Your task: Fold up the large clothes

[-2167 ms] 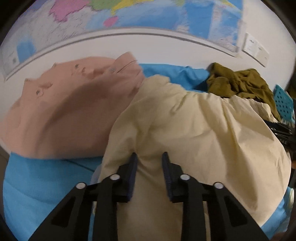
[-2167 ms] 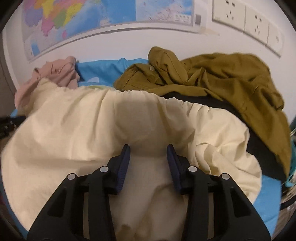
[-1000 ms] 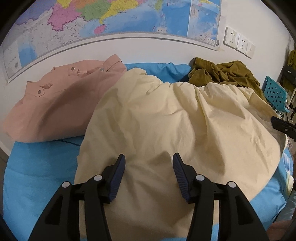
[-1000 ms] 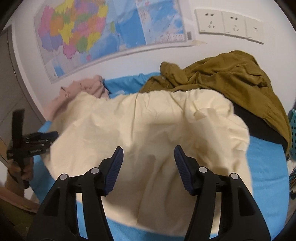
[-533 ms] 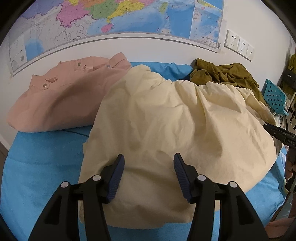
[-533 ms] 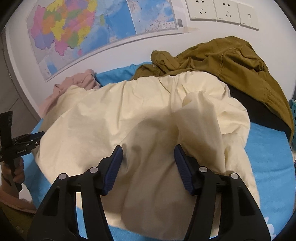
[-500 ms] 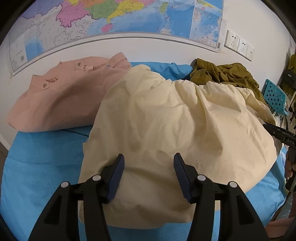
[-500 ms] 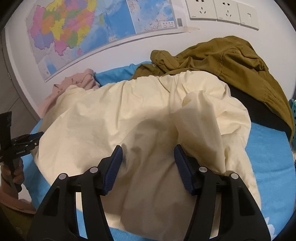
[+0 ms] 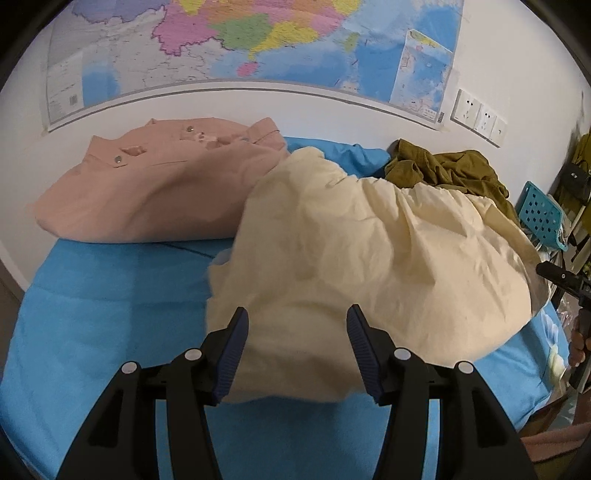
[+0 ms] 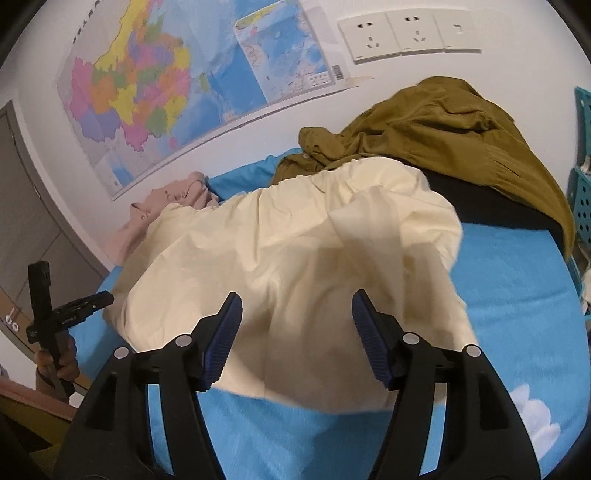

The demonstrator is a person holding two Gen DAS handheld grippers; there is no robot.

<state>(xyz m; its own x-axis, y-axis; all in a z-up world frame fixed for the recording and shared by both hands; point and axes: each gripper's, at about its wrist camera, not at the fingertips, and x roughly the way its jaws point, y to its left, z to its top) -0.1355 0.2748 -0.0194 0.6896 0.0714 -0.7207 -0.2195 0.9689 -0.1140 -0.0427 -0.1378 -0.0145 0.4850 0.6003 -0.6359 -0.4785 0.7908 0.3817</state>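
Observation:
A large cream garment (image 9: 354, 258) lies rumpled in a mound on the blue bed sheet (image 9: 103, 317). My left gripper (image 9: 295, 343) hangs open over its near hem, the pads clear of the cloth. In the right wrist view the same cream garment (image 10: 295, 258) spreads from the pink shirt to the olive one. My right gripper (image 10: 295, 332) is above its near edge with the jaws opening and nothing pinched between them. The other gripper shows at each view's edge, held in a hand.
A folded pink shirt (image 9: 155, 192) lies at the back left against the wall. An olive shirt (image 10: 443, 133) is heaped over a black garment (image 10: 487, 206) at the back right. A teal perforated basket (image 9: 543, 214) stands beside the bed. A map and sockets (image 10: 406, 33) are on the wall.
Both grippers let go of the cream garment and drew back from it, so more blue sheet shows below its hem. The right jaws have spread a little wider.

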